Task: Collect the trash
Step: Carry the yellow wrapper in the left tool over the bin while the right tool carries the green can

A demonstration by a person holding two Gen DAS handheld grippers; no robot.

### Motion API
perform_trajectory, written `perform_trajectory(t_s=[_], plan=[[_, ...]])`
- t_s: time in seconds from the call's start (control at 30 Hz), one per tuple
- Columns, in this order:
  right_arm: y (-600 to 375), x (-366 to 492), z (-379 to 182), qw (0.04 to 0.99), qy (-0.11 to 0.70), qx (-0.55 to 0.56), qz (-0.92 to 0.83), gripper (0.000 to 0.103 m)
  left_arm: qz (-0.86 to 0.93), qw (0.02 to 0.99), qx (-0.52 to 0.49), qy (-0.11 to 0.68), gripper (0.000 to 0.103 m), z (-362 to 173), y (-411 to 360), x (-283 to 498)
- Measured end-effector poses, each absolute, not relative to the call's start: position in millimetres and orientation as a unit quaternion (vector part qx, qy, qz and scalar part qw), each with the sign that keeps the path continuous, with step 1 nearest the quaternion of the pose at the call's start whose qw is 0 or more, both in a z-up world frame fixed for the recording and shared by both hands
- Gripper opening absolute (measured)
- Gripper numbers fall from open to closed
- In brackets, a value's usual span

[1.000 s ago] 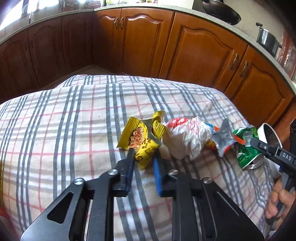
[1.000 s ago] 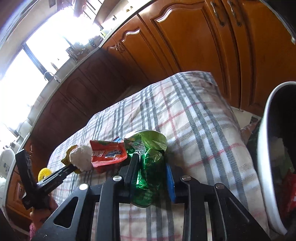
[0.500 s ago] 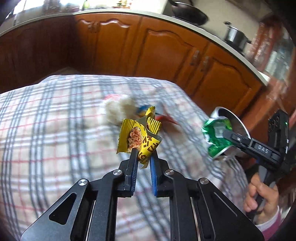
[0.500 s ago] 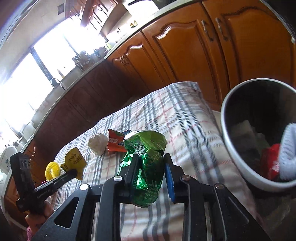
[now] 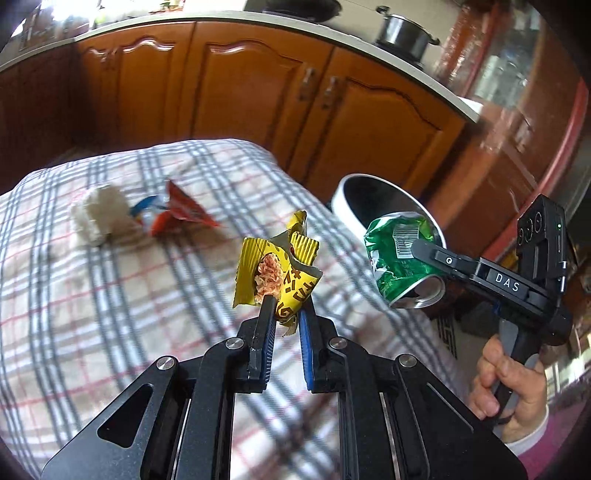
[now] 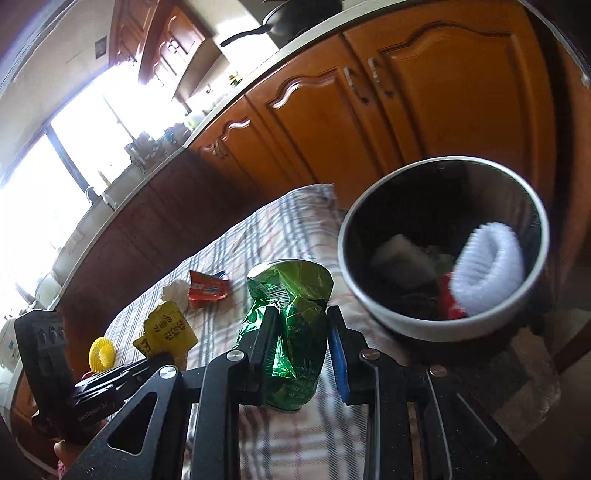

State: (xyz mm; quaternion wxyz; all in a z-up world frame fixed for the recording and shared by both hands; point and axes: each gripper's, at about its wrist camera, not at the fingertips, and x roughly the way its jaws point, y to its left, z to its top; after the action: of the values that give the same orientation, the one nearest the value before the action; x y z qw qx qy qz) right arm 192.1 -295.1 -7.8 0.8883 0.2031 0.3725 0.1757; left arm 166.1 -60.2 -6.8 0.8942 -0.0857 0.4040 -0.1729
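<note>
My left gripper (image 5: 286, 308) is shut on a torn yellow snack wrapper (image 5: 275, 269), held above the checked tablecloth (image 5: 110, 295). My right gripper (image 6: 299, 314) is shut on a crushed green can (image 6: 291, 325), also lifted off the cloth. The same can (image 5: 402, 254) shows in the left wrist view, in front of the round bin (image 5: 347, 192). In the right wrist view the bin (image 6: 369, 306) stands to the right beyond the table's edge and holds several bits of trash, one white and ribbed. A white paper ball (image 5: 98, 218) and a red wrapper (image 5: 177, 214) lie on the cloth.
Wooden cabinets (image 5: 258, 96) run behind the table under a counter with a steel pot (image 5: 404, 35). A small yellow round thing (image 6: 101, 352) shows at the left near the left gripper's handle. A hand (image 5: 513, 384) grips the right gripper's handle.
Both grippers have lifted their loads off the cloth and carried them toward the bin, which now fills more of the right wrist view. The paper ball and red wrapper stay behind on the cloth.
</note>
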Motion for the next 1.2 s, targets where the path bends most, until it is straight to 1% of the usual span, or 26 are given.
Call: perform_trajectory(t_s=[0.43, 0.7, 1.2], plan=[[-344, 176, -2, 0.900, 0.352, 0.220, 0.132, 0.027, -0.216, 0.887, -0.060, 0.404, 0.011, 0, -109, 181], [-374, 179, 2, 0.909, 0.340, 0.219, 0.102, 0.027, -0.237, 0.883, -0.047, 0.403, 0.011, 7, -133, 192], [-400, 192, 4, 0.920, 0.325, 0.211, 0.065, 0.027, -0.261, 0.877, -0.016, 0.403, 0.011, 16, -184, 224]])
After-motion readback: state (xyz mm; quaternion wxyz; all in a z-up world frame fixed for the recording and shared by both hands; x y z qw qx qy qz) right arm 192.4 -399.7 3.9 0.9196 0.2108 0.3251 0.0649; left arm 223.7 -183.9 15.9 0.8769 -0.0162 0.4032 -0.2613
